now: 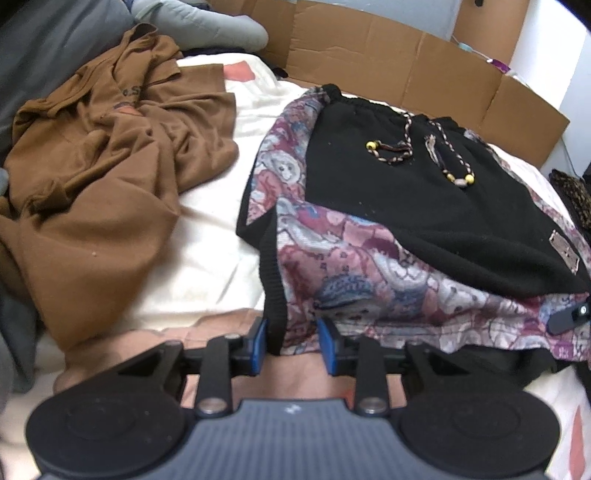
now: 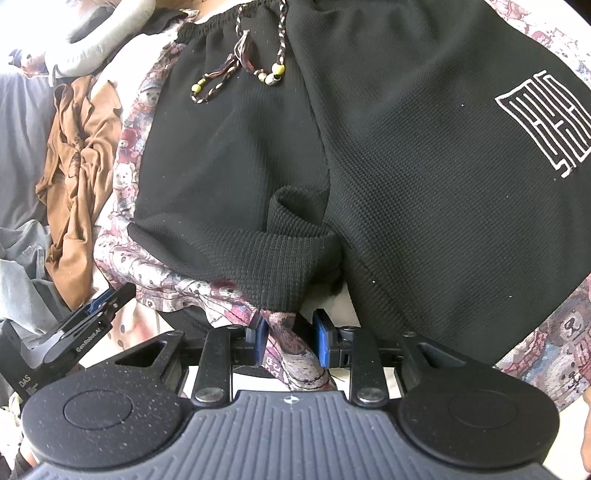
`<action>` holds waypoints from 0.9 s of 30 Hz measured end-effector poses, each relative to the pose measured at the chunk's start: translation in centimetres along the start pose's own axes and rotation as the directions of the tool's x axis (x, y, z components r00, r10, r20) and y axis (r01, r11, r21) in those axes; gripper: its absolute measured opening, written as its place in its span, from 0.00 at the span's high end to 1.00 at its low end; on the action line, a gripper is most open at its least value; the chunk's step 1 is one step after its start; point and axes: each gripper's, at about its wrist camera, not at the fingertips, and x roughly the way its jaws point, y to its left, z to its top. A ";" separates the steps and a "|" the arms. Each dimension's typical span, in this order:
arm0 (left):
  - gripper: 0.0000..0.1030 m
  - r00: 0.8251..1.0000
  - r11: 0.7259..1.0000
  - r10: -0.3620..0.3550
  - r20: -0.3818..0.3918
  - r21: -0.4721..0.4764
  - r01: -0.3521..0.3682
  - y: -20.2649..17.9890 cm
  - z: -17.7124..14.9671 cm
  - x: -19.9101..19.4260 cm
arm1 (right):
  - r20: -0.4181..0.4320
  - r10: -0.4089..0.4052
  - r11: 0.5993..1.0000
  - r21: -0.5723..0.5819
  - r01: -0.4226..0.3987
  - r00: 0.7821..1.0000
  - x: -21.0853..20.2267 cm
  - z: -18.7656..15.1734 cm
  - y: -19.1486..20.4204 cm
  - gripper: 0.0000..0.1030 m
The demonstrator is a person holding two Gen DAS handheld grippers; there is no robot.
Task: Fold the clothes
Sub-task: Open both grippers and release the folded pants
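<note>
Black shorts with teddy-bear print side panels lay on a cream bedsheet, waistband at the far side, beaded drawstring resting on the black front. White maze-like logo on one leg, seen in the right wrist view.

Left claw sat at the near left hem of the shorts; the black ribbed hem edge hung between its blue pads, with a gap visible on either side, so the jaws stood apart and not pressing. Right claw was clamped on a bunch of the printed fabric at the near hem, cloth filling the space between its pads. A fold of black leg fabric was humped up just beyond it.

Crumpled brown shirt lay left of the shorts on the bed, apart from them. Grey pillow at the far left. Flattened cardboard stood along the far side of the bed. In the right wrist view the left claw's body showed at the near left.
</note>
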 end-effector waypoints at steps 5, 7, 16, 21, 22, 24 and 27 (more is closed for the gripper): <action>0.83 1.000 1.000 -0.002 0.002 -0.026 0.002 -0.2 -0.3 0.0 | -0.009 0.005 1.000 -0.002 -0.005 1.000 0.4 -0.2 0.1 0.73; 0.89 1.000 0.999 -0.007 -0.005 -0.031 0.006 -0.2 -0.3 -0.1 | -0.015 0.007 1.000 -0.004 -0.007 1.000 0.5 -0.4 0.2 0.73; 0.90 0.996 0.994 -0.056 -0.067 -0.093 0.049 0.5 -0.1 -2.3 | -0.021 0.018 1.000 -0.010 -0.018 1.000 0.4 -0.7 0.0 0.73; 0.90 0.991 0.985 -0.097 -0.090 -0.149 0.083 1.4 0.2 -5.0 | -0.030 0.023 1.000 -0.020 -0.023 0.999 0.2 -0.9 0.0 0.74; 0.91 0.990 0.984 -0.101 -0.095 -0.154 0.085 1.6 0.3 -5.5 | -0.033 0.023 0.999 -0.022 -0.024 0.999 0.2 -0.9 0.0 0.74; 0.91 0.989 0.983 -0.100 -0.104 -0.166 0.082 2.1 0.4 -6.4 | -0.039 0.027 0.999 -0.030 -0.028 0.999 0.1 -1.1 0.0 0.76; 0.91 0.989 0.978 -0.095 -0.115 -0.199 0.071 3.1 0.6 -7.5 | -0.051 0.030 0.999 -0.036 -0.032 0.998 -0.2 -1.4 -0.1 0.76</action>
